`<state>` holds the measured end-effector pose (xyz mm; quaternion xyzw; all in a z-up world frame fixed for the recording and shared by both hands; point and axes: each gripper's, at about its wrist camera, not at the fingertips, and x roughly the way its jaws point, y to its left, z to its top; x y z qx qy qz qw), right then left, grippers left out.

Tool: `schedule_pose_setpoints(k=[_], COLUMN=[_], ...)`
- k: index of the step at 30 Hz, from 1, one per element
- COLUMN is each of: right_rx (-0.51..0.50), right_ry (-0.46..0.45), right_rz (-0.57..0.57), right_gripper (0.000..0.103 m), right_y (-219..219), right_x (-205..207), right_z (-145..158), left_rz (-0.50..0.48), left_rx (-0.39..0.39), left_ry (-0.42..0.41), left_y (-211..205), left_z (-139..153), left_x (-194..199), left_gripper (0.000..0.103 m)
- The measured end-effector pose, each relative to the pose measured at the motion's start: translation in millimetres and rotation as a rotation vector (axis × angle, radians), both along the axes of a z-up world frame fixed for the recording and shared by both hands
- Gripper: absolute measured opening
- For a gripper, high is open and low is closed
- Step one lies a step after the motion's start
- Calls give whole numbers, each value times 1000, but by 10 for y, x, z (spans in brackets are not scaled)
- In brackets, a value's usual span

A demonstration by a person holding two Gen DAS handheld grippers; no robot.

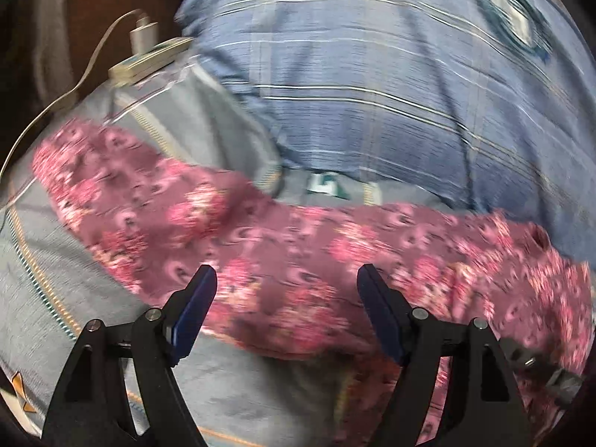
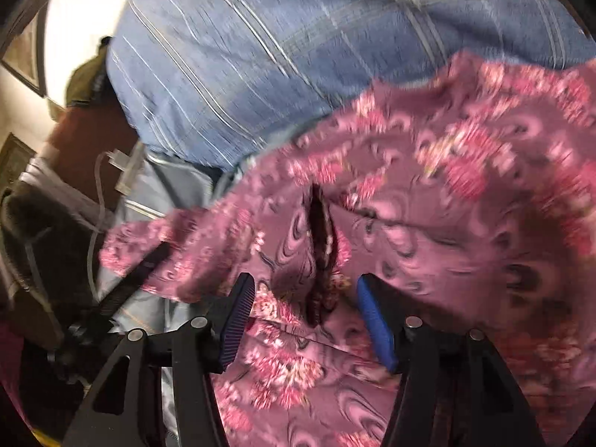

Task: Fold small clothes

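A pink floral garment (image 1: 260, 231) lies stretched across a grey-blue bedsheet (image 1: 56, 279). My left gripper (image 1: 287, 271) hovers over its near edge, open, with nothing between the blue pads. In the right wrist view the same garment (image 2: 447, 186) fills the right half, bunched up, with a dark raised fold (image 2: 320, 253) running toward me. My right gripper (image 2: 306, 279) straddles that fold, with its jaws still apart; the blue pads (image 2: 376, 320) stand on either side of the cloth without visibly pressing on it. Both views are motion-blurred.
A large blue striped pillow (image 1: 354, 74) lies just behind the garment and also shows in the right wrist view (image 2: 242, 56). A power strip with a plugged-in charger and cable (image 1: 145, 59) rests at the bed's far left edge. Dark furniture lies beyond it.
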<state>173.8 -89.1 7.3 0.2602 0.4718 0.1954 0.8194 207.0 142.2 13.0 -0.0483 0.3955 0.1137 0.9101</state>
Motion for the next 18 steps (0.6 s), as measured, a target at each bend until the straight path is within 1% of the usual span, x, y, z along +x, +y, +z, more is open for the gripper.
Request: schedule_pose_setpoints(k=[1, 2, 3, 5, 6, 7, 9, 11, 13, 14, 15, 16, 17, 18], right_rx=[-24, -34, -23, -15, -5, 2, -13, -20, -18, -19, -31, -77, -113, -179], right_ry=[-16, -51, -106, -154, -142, -108, -41, -59, -106, -121, -136, -152, -161, -165], right_rz=[29, 36, 56, 99, 154, 191, 227, 230, 178, 136, 73, -24, -79, -174], right_gripper=[8, 9, 9, 10, 14, 14, 18, 19, 19, 23, 30, 32, 37, 41], right_y=[120, 207, 343, 578, 785, 910, 1096, 1055, 716, 506, 229, -176, -413, -812], right_x=[28, 15, 13, 36, 98, 141, 155, 32, -169, -253, -340, -463, -533, -647], right_z=[32, 89, 190, 303, 318, 295, 245, 284, 387, 426, 463, 506, 523, 540], left_rz=[20, 47, 71, 127, 153, 171, 184, 167, 109, 75, 35, -21, -56, -97], left_rx=[-10, -22, -29, -36, -39, -42, -70, -113, -148, -158, -165, -178, -190, -202], left_ry=[-5, -12, -20, -44, -57, -63, -65, -55, -31, -18, -1, 18, 29, 40], left_y=[66, 152, 224, 368, 430, 472, 544, 549, 446, 373, 280, 151, 51, -70], left_z=[5, 15, 28, 69, 86, 89, 78, 42, 5, -16, -36, -70, -86, -112], left_x=[-12, -23, -37, -73, -93, -103, -107, -89, -59, -48, -36, -23, -21, -21], left_gripper=[78, 78, 78, 78, 78, 78, 78, 78, 78, 78, 78, 78, 78, 78])
